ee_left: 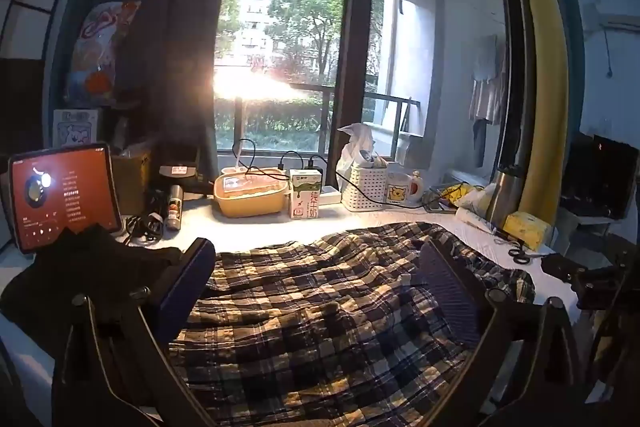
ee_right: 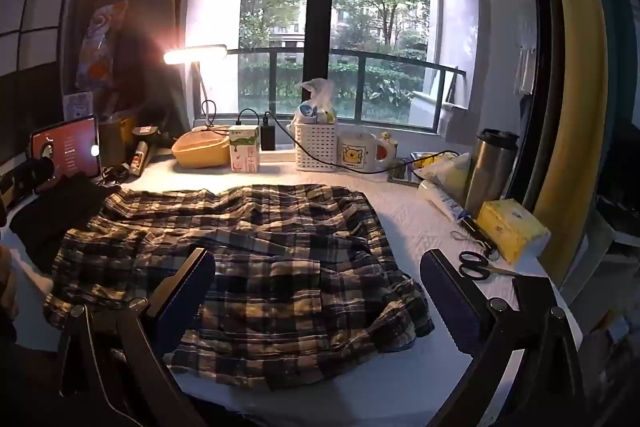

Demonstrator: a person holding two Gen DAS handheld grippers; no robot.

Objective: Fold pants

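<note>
Plaid pants point(ee_right: 256, 247) in dark blue, cream and yellow checks lie crumpled and spread across the white-covered table point(ee_right: 404, 211). In the left wrist view the pants point(ee_left: 312, 311) fill the lower middle. My left gripper point(ee_left: 316, 267) hovers just over the cloth with its jaws wide apart, nothing pinched between them. My right gripper point(ee_right: 320, 275) stands open above the near right part of the pants, its right finger point(ee_right: 452, 299) over bare table beside the cloth's edge. A dark garment point(ee_right: 60, 211) lies at the pants' left end.
Along the window edge stand a tablet point(ee_right: 68, 151), a yellow bowl point(ee_right: 200, 147), a milk carton point(ee_right: 245, 149), a white basket point(ee_right: 316, 147), a mug point(ee_right: 358, 151) and a steel tumbler point(ee_right: 490, 167). Scissors point(ee_right: 476, 265) and a yellow tissue pack point(ee_right: 512, 229) lie at the right. A lit lamp point(ee_right: 196, 53) shines at the back left.
</note>
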